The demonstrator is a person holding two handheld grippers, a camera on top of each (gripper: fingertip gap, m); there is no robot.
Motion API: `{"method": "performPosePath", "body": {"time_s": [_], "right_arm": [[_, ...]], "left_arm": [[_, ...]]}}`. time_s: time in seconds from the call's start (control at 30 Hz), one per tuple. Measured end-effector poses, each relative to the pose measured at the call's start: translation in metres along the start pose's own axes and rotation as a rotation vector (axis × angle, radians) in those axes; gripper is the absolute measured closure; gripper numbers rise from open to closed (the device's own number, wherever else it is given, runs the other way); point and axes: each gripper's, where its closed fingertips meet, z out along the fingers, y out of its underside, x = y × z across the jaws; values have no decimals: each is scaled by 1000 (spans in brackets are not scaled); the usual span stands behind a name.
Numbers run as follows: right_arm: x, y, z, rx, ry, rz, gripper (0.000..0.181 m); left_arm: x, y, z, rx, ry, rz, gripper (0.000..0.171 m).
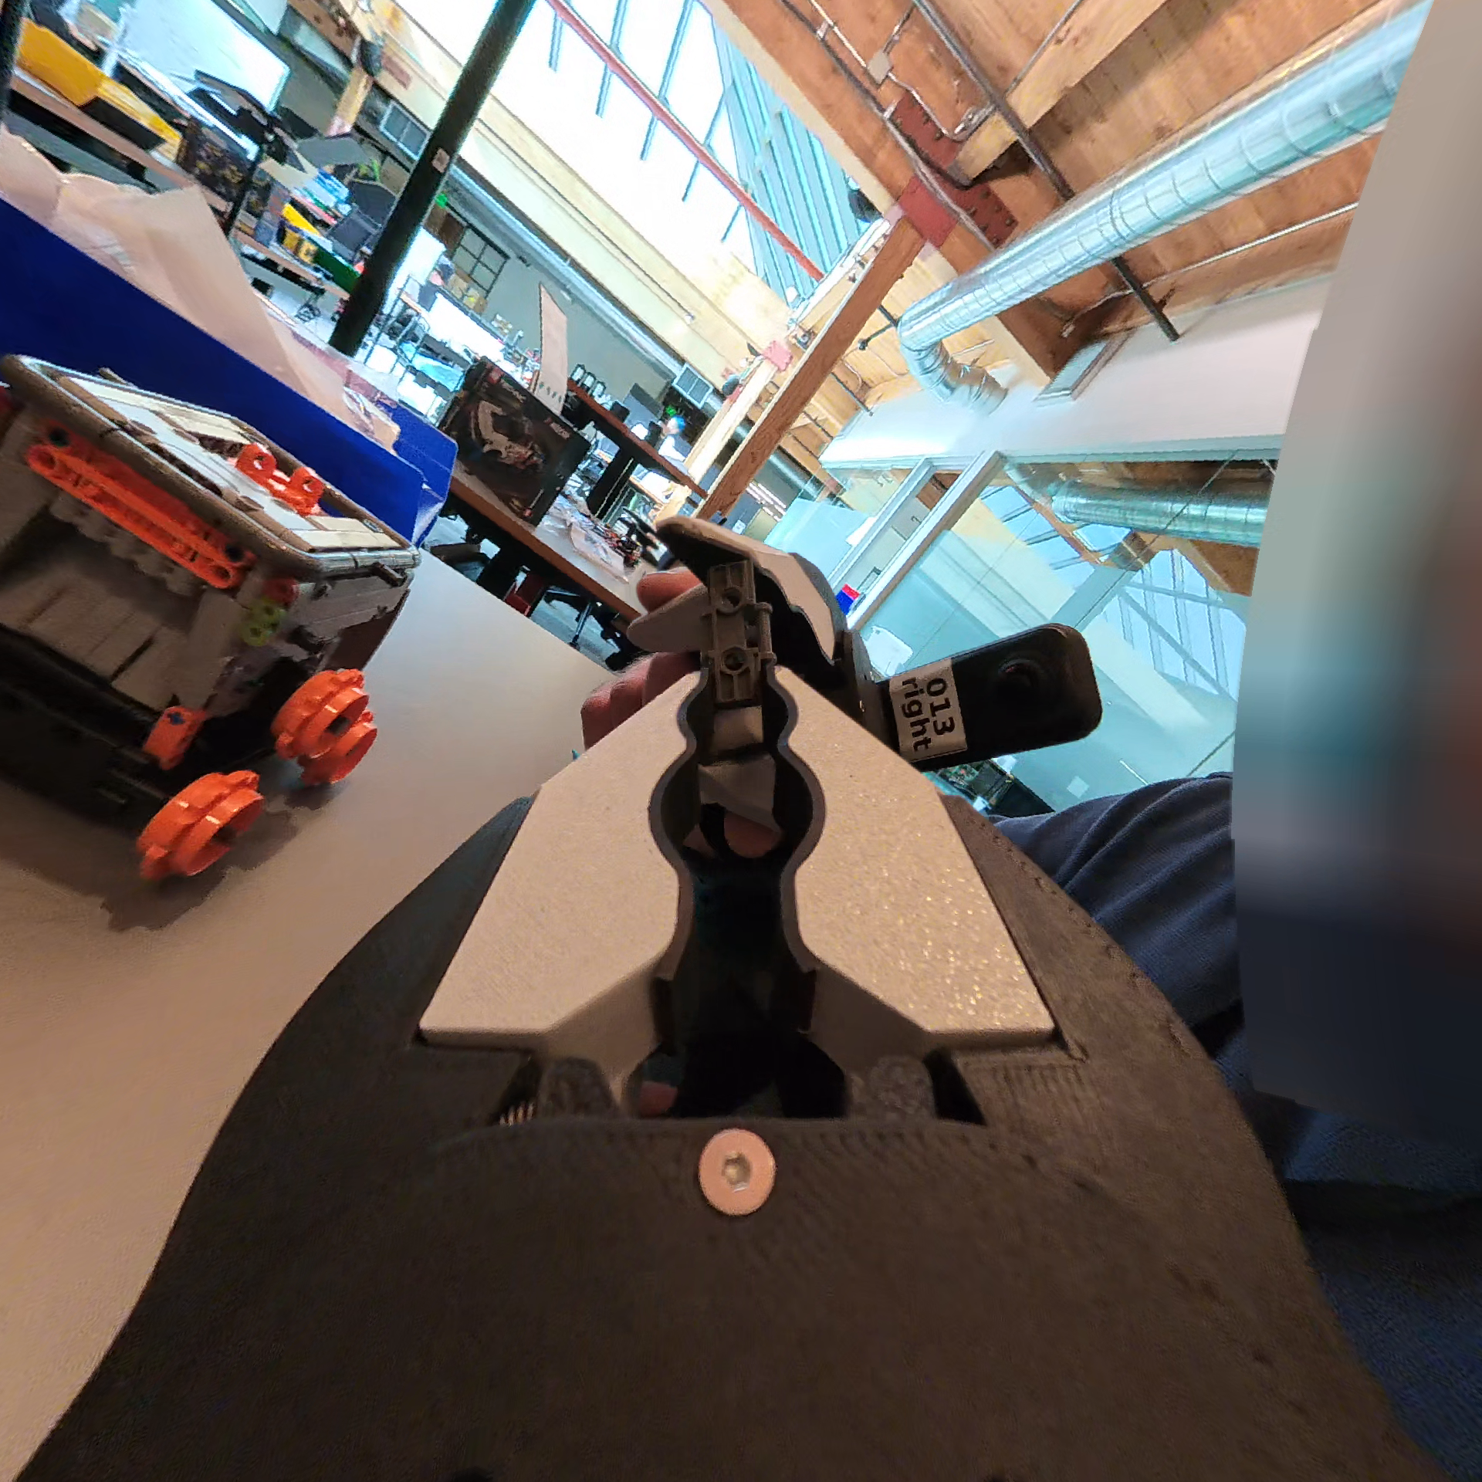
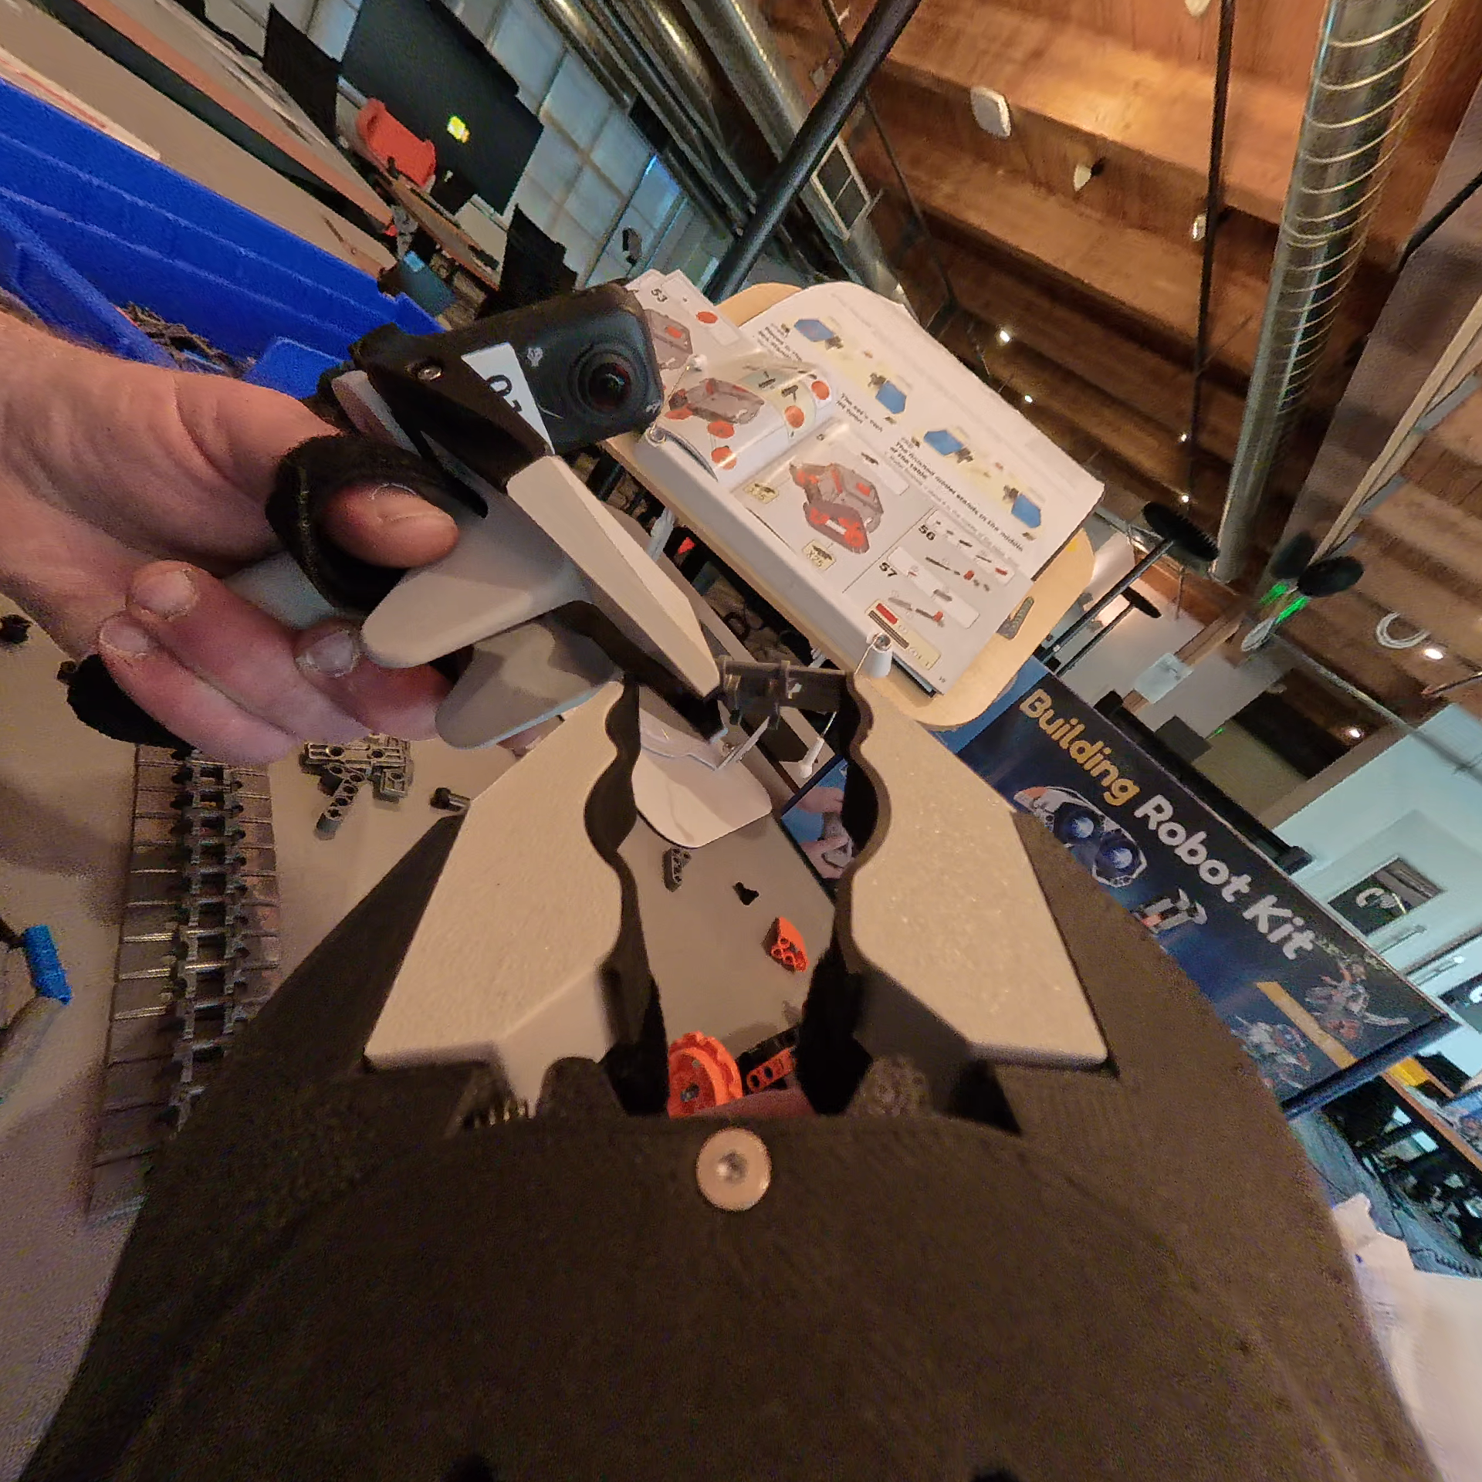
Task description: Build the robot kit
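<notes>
**A:** What does the left wrist view show?

**B:** The left gripper (image 1: 734, 682), with grey fingers on a black body, has its fingers closed on a small grey plastic building piece with round holes (image 1: 734, 629). The piece stands upright out of the tips. The right gripper (image 1: 790, 609), held by a hand, touches the same piece from about 1 o'clock. At 9 o'clock a grey and black toy vehicle with orange wheels (image 1: 184, 617) stands on the pale grey table (image 1: 449, 722). Behind it, near 10 o'clock, is a blue plastic bin (image 1: 160, 337).

**A:** And the right wrist view?

**B:** Here the right gripper (image 2: 782, 690) has its fingertips pressed on the two ends of the small grey plastic building piece with round holes (image 2: 782, 688), which lies across between them. Lower down, the fingers stay apart because of their wavy shape. The left gripper (image 2: 706, 682) comes in from 10 o'clock in a bare hand (image 2: 176, 545) and its tip meets the piece. At 1 o'clock an open instruction booklet (image 2: 866, 481) leans on a wooden stand. At 3 o'clock is a dark blue product box (image 2: 1187, 874). Between the fingers, on the table, I see a small orange part (image 2: 788, 946) and an orange wheel (image 2: 702, 1075). At 8 o'clock lie rows of grey track links (image 2: 192, 922).
</notes>
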Motion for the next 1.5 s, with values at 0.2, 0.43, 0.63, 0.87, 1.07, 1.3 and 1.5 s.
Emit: {"method": "performPosePath", "body": {"time_s": [0.2, 0.43, 0.63, 0.87, 1.07, 1.3, 1.5], "right_arm": [[-1, 5, -6, -46, -86, 29, 149], [-15, 36, -18, -195, -259, 143, 180], [-21, 43, -20, -190, -263, 144, 180], [-27, 56, -36, -253, -435, 308, 180], [-42, 70, -54, -408, -660, 436, 180], [-30, 71, -45, -417, -641, 432, 177], [-20, 62, -34, -334, -557, 461, 172]], "left_arm": [[0, 3, 0, -42, -2, 62, 152], [-18, 16, -13, -167, -139, 212, 171], [-33, 32, -12, -179, -111, 56, 171], [-50, 36, -22, -333, -337, 467, 145], [-50, 57, -4, -529, -414, 900, 163], [-59, 53, -3, -470, -455, 780, 169], [-55, 47, -3, -370, -387, 564, 170]]}}
